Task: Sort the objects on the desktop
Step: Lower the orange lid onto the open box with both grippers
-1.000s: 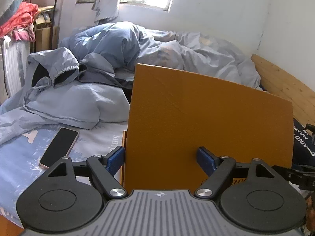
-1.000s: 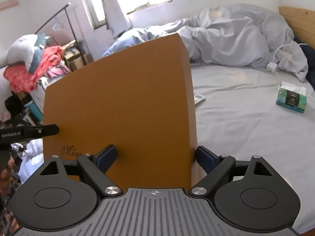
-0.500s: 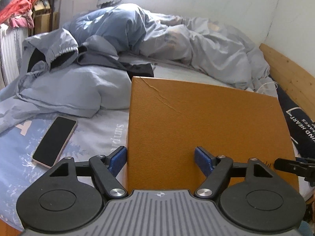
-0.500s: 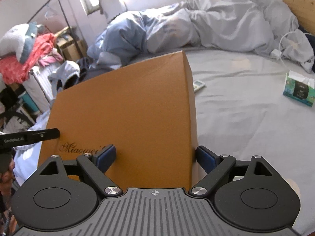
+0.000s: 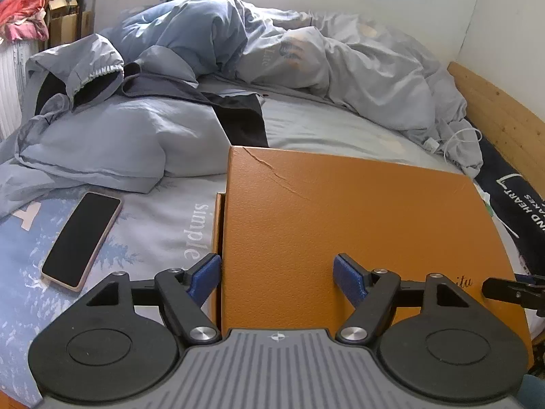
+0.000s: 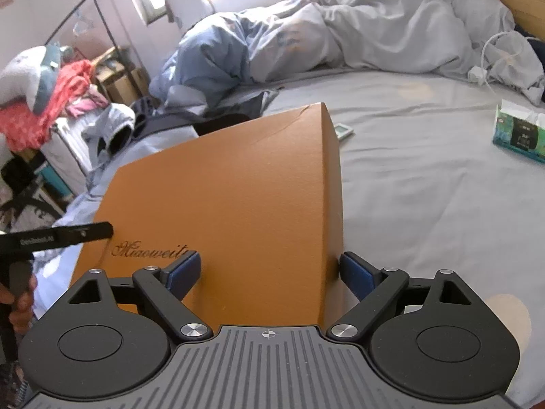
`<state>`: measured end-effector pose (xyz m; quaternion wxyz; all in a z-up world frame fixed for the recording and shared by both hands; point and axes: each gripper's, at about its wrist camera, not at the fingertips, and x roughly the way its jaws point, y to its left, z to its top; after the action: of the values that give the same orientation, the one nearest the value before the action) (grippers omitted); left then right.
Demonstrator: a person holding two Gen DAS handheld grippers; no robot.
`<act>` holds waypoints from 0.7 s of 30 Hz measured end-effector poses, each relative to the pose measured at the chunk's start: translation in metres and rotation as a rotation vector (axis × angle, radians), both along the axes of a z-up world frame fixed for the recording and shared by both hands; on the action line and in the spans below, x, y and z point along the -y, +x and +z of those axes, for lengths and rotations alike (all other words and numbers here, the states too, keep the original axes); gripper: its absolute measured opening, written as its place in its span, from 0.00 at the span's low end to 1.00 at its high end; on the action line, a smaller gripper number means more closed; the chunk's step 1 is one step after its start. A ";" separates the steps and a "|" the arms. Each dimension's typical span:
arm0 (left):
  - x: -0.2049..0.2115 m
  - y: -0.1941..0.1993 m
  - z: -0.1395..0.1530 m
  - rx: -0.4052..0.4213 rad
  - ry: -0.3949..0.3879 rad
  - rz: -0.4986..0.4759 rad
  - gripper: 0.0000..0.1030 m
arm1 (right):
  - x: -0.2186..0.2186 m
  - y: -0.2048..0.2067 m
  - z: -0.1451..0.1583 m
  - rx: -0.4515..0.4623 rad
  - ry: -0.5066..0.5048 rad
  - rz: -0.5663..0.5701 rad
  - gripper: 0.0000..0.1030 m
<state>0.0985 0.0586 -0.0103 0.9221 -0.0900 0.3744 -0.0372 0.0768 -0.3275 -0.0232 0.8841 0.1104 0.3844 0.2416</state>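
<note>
Room: bedroom, with a bed (image 5: 340, 136) under a grey-blue sheet and a rumpled duvet (image 6: 391, 24) by the window.
Box lid: orange lid (image 5: 357, 238), creased near one corner, lies over its box on the bed, tilted.
Left gripper (image 5: 277, 276): jaws opening, straddling the lid's left corner; whether the pads still touch it cannot be told.
Right gripper (image 6: 269, 272): jaws opening, straddling the lid's right corner; contact likewise unclear.
Phone (image 5: 81, 240): face up on the sheet, left of the box, apart from it.
Tissue pack (image 6: 519, 134): on the bed, well right of the box.
</note>
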 end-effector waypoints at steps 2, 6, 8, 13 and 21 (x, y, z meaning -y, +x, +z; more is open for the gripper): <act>0.003 -0.004 0.001 -0.006 0.016 0.000 0.79 | 0.002 -0.005 0.001 0.004 -0.003 0.003 0.91; 0.004 -0.017 0.004 -0.006 0.028 0.012 0.85 | 0.009 -0.018 0.004 0.039 -0.034 -0.026 0.92; 0.003 -0.024 0.006 -0.007 0.022 0.017 0.86 | 0.015 -0.024 0.005 0.049 -0.024 -0.037 0.92; 0.002 -0.044 0.007 -0.014 0.031 0.024 0.86 | 0.027 -0.033 0.002 0.069 -0.003 -0.062 0.92; 0.001 -0.049 0.010 0.006 -0.017 0.027 0.89 | 0.030 -0.035 -0.008 0.052 -0.020 -0.006 0.92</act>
<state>0.0491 0.0571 -0.0007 0.9229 -0.1029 0.3701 -0.0284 0.0414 -0.3575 -0.0312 0.8956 0.0963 0.3634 0.2380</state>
